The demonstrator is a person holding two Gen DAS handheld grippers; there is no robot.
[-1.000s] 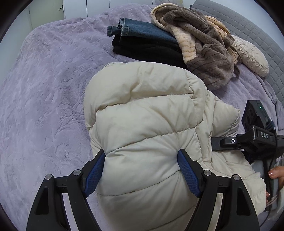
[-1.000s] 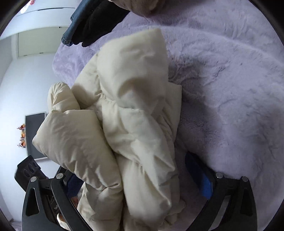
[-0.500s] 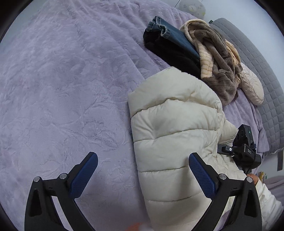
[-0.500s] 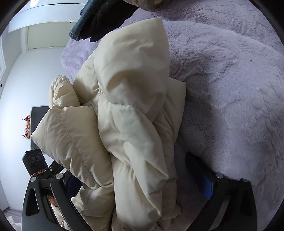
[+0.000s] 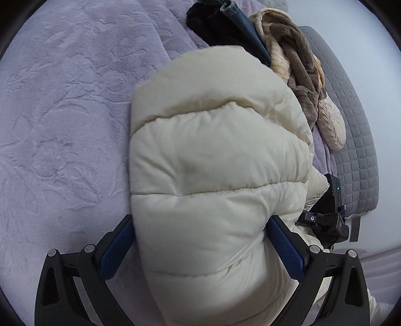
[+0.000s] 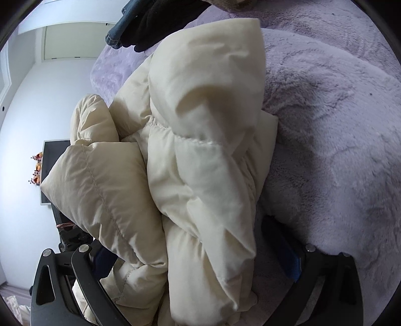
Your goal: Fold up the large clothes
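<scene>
A cream puffer jacket (image 5: pixel 215 160) lies bunched on the purple bed cover. My left gripper (image 5: pixel 200 240) has its blue pads pressed against both sides of a thick padded fold of the jacket. In the right wrist view the jacket (image 6: pixel 200 155) fills the middle, folded over itself, with a sleeve-like roll at the left. My right gripper (image 6: pixel 195 253) straddles the jacket's bulk with its jaws wide; its pads are mostly hidden by fabric. The right gripper's body (image 5: pixel 325 220) shows past the jacket's right edge in the left wrist view.
A stack of folded dark clothes and jeans (image 5: pixel 225 22) lies behind the jacket, with a brown and beige fleece (image 5: pixel 295 55) and a cream pillow (image 5: pixel 330 125) beside it. A grey quilted headboard (image 5: pixel 356 140) runs along the right. Purple cover (image 5: pixel 62 125) spreads left.
My left gripper, wide open beside the jacket half a second ago, has moved back over the jacket and closed onto the padded fold. The right gripper has stayed around the jacket.
</scene>
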